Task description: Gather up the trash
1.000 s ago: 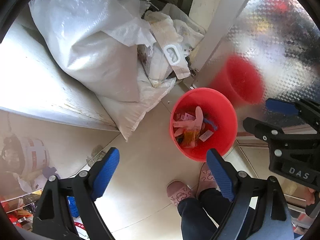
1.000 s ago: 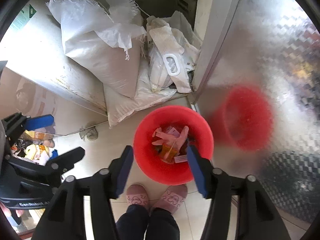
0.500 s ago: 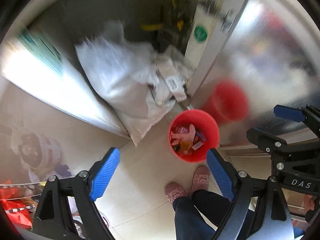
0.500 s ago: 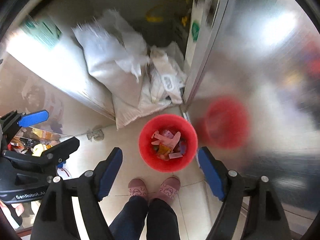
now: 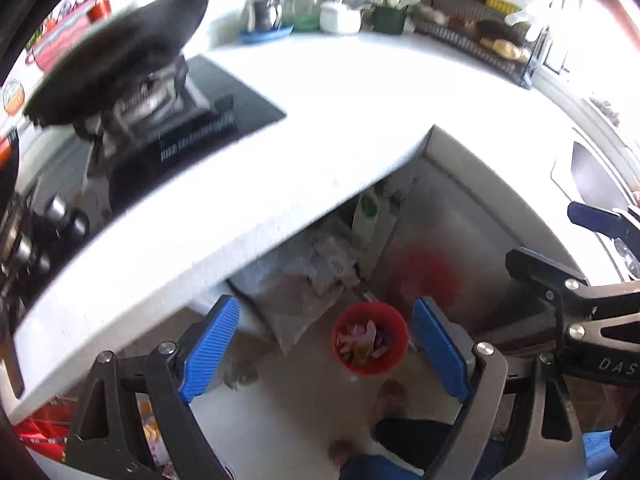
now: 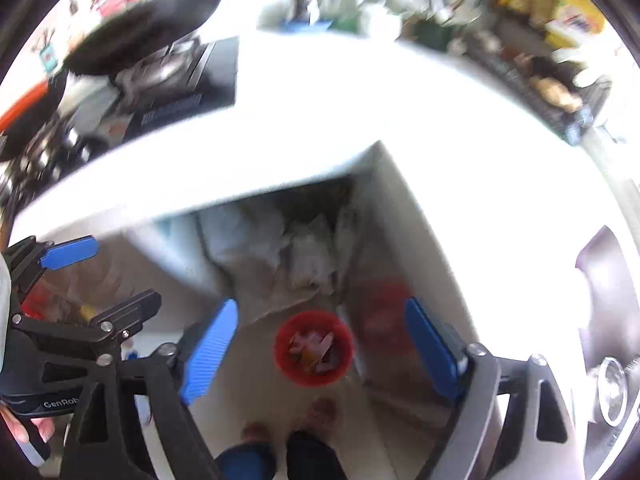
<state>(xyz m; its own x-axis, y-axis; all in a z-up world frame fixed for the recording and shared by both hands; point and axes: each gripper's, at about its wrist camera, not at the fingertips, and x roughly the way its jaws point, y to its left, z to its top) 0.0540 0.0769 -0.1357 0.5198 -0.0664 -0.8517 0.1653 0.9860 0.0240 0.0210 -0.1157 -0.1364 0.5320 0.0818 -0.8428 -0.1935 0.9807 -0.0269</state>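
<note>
Red bin [image 5: 370, 338] on the pale floor [image 5: 296, 404], down below, part full of pink and yellow trash [image 5: 362, 342]; seen too from the right wrist, bin [image 6: 313, 347] standing in front of the open cupboard. Just near it, toward the camera, two slippered feet [image 5: 390, 394] and dark trouser legs. Behind the bin, white sacks [image 5: 320, 264] heaped under the counter, and beside it a shiny metal door [image 5: 452, 240] with a blurred red reflection. Left gripper [image 5: 324, 344] spread wide, blue pads [image 5: 210, 346] well apart, nothing between them, nothing held. Right gripper [image 6: 320, 344] with jaws opening, already wide, nothing between the pads, only the bin far below in the gap. Above, white counter [image 5: 328, 120] across both views, with a black wok [image 5: 120, 60] on the stove at the left, jars and a rack at the back, a sink [image 6: 604, 280] at the right edge. Much blurred.
</note>
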